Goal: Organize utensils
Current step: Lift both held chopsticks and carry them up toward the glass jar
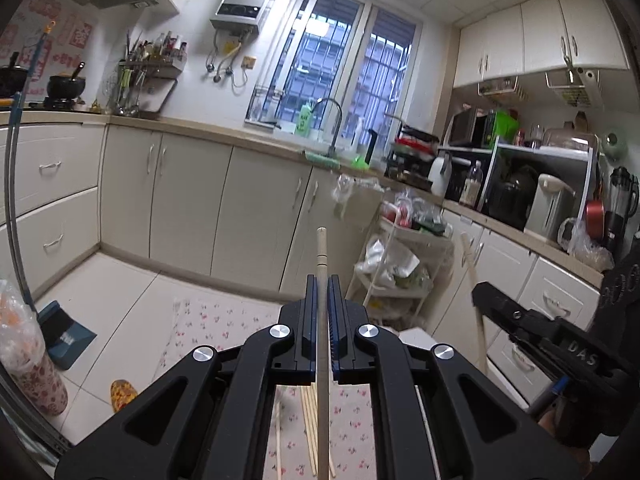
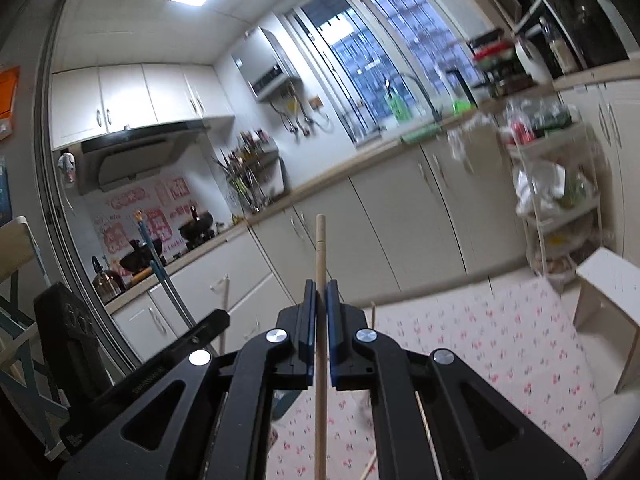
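Observation:
My left gripper [image 1: 322,280] is shut on a pale wooden chopstick [image 1: 321,248] that sticks out past its blue pads and runs back under the jaws. My right gripper [image 2: 320,284] is likewise shut on a second chopstick [image 2: 320,240]. Both are held high and point almost level across the kitchen. Several loose chopsticks [image 1: 309,408] lie below on a floral tablecloth [image 1: 208,320] [image 2: 480,340]. In the left wrist view the right gripper [image 1: 486,294] shows at the right edge. The left gripper [image 2: 218,316] shows low on the left in the right wrist view.
A white box [image 2: 608,280] stands at the far edge of the tablecloth. Beyond it are cream cabinets [image 1: 188,200], a white rolling cart [image 1: 404,264] full of bags, a blue dustpan [image 1: 66,332], and a plastic bag [image 1: 20,328] at the left edge.

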Action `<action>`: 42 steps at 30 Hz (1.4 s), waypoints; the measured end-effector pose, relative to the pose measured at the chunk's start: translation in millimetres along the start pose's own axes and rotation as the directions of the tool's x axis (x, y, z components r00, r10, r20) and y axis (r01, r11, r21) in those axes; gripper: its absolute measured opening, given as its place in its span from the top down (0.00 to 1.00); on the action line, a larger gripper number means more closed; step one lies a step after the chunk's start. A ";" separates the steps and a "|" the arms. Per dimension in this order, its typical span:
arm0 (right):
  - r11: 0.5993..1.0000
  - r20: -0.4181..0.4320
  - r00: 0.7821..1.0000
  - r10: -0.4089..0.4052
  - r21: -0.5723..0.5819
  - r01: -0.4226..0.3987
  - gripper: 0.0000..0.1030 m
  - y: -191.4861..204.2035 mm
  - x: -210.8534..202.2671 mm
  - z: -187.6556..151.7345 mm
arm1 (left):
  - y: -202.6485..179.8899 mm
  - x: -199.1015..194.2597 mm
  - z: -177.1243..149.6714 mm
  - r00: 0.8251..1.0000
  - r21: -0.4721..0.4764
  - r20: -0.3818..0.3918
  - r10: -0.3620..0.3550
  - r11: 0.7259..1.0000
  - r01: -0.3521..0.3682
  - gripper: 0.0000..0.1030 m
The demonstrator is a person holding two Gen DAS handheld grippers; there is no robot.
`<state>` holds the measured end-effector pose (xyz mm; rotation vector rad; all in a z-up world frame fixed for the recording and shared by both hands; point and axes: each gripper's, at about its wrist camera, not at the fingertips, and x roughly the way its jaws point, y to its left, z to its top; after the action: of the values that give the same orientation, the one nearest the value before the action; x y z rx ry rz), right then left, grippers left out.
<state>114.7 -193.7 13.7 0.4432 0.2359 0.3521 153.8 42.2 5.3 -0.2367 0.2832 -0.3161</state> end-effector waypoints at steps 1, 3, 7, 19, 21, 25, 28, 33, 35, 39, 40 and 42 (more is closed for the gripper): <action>1.000 0.007 1.000 0.001 -0.005 -0.001 0.94 2.0 -0.9 1.7 | 1.1 1.9 1.7 1.000 -0.002 0.008 0.001 1.000 -0.001 0.95; 1.000 0.019 1.000 0.005 -0.010 -0.005 0.94 3.4 0.9 4.3 | 2.4 7.7 1.9 1.000 -0.002 0.020 0.006 1.000 -0.006 0.95; 1.000 0.021 1.000 0.001 0.003 -0.001 0.94 -2.3 9.6 3.5 | 7.0 26.0 1.6 0.999 -0.013 0.037 0.024 1.000 -0.024 0.95; 0.999 0.020 1.000 -0.009 0.034 0.008 0.94 -21.6 46.3 0.7 | 39.5 99.1 12.9 0.991 -0.106 0.110 0.080 0.992 -0.068 0.95; 0.999 0.013 1.000 -0.010 0.041 0.009 0.94 -26.3 53.1 -1.4 | 47.0 116.0 14.4 0.987 -0.136 0.121 0.102 0.987 -0.086 0.95; 0.999 -0.002 1.000 -0.014 0.052 0.014 0.94 -36.8 67.2 -6.0 | 56.1 144.3 16.7 0.973 -0.160 0.162 0.161 0.978 -0.135 0.95; 0.998 -0.009 1.000 -0.020 0.059 0.021 0.94 -44.0 77.5 -7.9 | 61.1 161.7 14.3 0.962 -0.168 0.187 0.197 0.972 -0.166 0.95; 0.997 -0.024 0.999 -0.030 0.077 0.032 0.94 -58.1 96.7 -14.0 | 60.9 179.8 4.1 0.946 -0.152 0.214 0.242 0.965 -0.212 0.95; 0.996 -0.031 0.999 -0.031 0.084 0.033 0.94 -62.9 102.8 -16.9 | 58.3 185.1 -1.4 0.942 -0.136 0.219 0.252 0.964 -0.227 0.95; 0.995 -0.049 0.998 -0.032 0.094 0.036 0.94 -69.9 112.1 -22.6 | 45.3 186.5 -13.4 0.922 -0.078 0.260 0.288 0.958 -0.277 0.95; 0.995 -0.053 0.998 -0.032 0.096 0.038 0.94 -71.8 114.2 -23.7 | 41.4 185.4 -14.3 0.916 -0.065 0.274 0.292 0.956 -0.286 0.95; 0.994 -0.061 0.998 -0.034 0.100 0.040 0.94 -74.1 116.4 -25.4 | 31.6 184.2 -16.4 0.895 -0.023 0.317 0.313 0.946 -0.323 0.95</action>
<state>234.2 -202.4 -59.4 0.5283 0.3204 0.3184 325.2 6.4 -62.0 -0.2037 -0.0048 0.0459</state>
